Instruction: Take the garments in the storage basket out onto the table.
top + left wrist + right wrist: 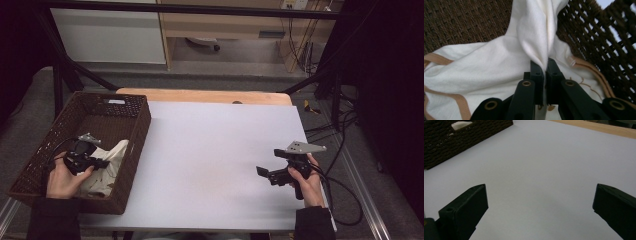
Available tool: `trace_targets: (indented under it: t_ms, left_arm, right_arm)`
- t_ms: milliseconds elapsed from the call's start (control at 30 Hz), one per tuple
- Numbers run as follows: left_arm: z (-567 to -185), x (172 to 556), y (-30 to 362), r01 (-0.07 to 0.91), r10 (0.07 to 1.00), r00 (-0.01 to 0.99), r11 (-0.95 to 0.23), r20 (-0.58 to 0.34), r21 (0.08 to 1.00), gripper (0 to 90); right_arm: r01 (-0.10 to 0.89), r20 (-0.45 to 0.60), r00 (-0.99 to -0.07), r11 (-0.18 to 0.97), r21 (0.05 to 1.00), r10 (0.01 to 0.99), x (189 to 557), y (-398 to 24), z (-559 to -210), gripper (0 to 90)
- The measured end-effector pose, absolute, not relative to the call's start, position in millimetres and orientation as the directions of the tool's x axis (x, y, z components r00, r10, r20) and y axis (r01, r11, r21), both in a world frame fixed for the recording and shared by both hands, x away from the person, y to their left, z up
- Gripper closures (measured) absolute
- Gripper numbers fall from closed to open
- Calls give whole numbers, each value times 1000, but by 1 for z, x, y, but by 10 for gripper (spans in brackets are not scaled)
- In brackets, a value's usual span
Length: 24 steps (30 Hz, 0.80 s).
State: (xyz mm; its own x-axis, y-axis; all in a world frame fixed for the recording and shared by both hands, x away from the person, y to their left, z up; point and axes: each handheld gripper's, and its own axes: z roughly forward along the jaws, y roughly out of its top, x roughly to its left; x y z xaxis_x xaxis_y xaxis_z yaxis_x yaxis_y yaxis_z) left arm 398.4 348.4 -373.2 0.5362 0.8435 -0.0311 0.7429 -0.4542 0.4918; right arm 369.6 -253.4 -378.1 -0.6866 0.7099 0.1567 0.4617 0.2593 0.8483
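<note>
A white cloth with a tan edge band (486, 72) lies inside the dark wicker basket (127, 107) at the table's left. In the high view the cloth (114, 159) bunches against the basket's right wall. My left gripper (544, 68) is shut on a raised fold of that cloth, which rises in a peak above the jaws. In the high view the left gripper (102, 163) sits low in the basket, held by a hand. My right gripper (540, 202) stands open over the bare white table top, nothing between its jaws; the right gripper (263, 173) hovers near the table's right side.
The white table sheet (210, 150) stretches between the basket and the right hand. A wooden strip (200, 95) runs along its far edge. Cables (345, 190) trail off the right side. The basket wall (461, 142) lies far left of the right gripper.
</note>
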Motion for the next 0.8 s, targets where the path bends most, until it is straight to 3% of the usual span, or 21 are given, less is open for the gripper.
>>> trace_targets:
  t_ms: [800]
  left_arm:
    - [-339,385,359,715,864,497,-352,-85,604,860]
  right_arm:
    - [461,156,-687,260,848,709,369,-253,-378,5]
